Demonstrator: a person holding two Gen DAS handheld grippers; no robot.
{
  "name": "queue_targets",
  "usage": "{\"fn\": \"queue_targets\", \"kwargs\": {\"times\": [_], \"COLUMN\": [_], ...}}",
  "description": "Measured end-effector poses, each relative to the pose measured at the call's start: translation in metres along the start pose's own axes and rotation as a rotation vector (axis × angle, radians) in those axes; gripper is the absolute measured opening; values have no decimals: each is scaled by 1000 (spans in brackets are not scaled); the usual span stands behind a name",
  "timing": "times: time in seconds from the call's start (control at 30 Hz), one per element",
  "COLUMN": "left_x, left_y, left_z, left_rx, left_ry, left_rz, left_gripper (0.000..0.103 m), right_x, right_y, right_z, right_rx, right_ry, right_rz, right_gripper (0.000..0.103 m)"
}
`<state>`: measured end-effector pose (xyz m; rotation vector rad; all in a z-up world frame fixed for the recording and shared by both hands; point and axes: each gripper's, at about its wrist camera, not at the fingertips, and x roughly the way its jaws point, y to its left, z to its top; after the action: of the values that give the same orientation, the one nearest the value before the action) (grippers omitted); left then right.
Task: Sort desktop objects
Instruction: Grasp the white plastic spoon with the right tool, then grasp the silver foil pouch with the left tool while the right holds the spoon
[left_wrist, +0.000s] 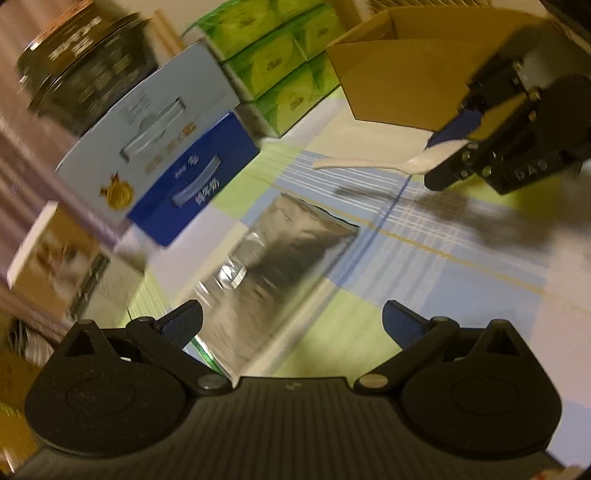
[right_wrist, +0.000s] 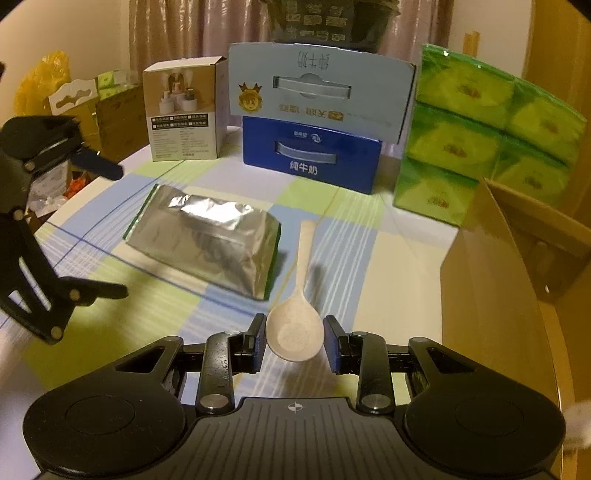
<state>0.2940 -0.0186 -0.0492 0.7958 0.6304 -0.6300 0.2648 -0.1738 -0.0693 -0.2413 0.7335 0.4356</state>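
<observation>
My right gripper is shut on the bowl of a cream plastic spoon, whose handle points away over the table. From the left wrist, the spoon hangs above the checked cloth with its shadow below, held by the right gripper in front of an open cardboard box. A silver foil bag lies flat on the cloth just ahead of my left gripper, which stands wide open with nothing in it. The right wrist view has the foil bag at centre left and the left gripper beside it.
Along the back stand a blue milk carton with a pale blue carton on top, stacked green tissue packs, a small product box and a dark tin. The cardboard box's wall rises at the right.
</observation>
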Motion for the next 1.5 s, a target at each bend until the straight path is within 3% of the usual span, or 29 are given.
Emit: {"fn": "queue_targets", "kwargs": {"times": [0.33,0.57,0.77,0.93,1.13,1.27,1.3,1.4,1.5], "left_x": [53,81,94,95,101,99,96,84,69], "left_y": [17,25,26,28,21,21,20,16,4], "left_z": [16,19,17,18,16,16,16,14,8], "left_rx": [133,176,190,182,243,208,198,173,132], "left_ry": [18,79,106,111,129,141,149,177,215], "left_rz": [-58,-95,-116,-113,-103,-120,-122,-154,-177], "left_gripper": [102,102,98,89,89,76,66,55,51], "right_x": [28,39,47,50,53,49,48,43,33], "right_y": [-5,-6,-7,-6,-5,-4,-5,-4,-1], "right_z": [14,12,10,10,12,11,11,7,2], "right_rx": [-22,-14,0,3,9,17,21,46,74], "right_ry": [14,24,34,38,40,36,35,38,41], "right_rz": [-4,-2,-1,-2,-3,2,3,8,18], "right_gripper": [30,30,30,30,30,30,30,30,30]}}
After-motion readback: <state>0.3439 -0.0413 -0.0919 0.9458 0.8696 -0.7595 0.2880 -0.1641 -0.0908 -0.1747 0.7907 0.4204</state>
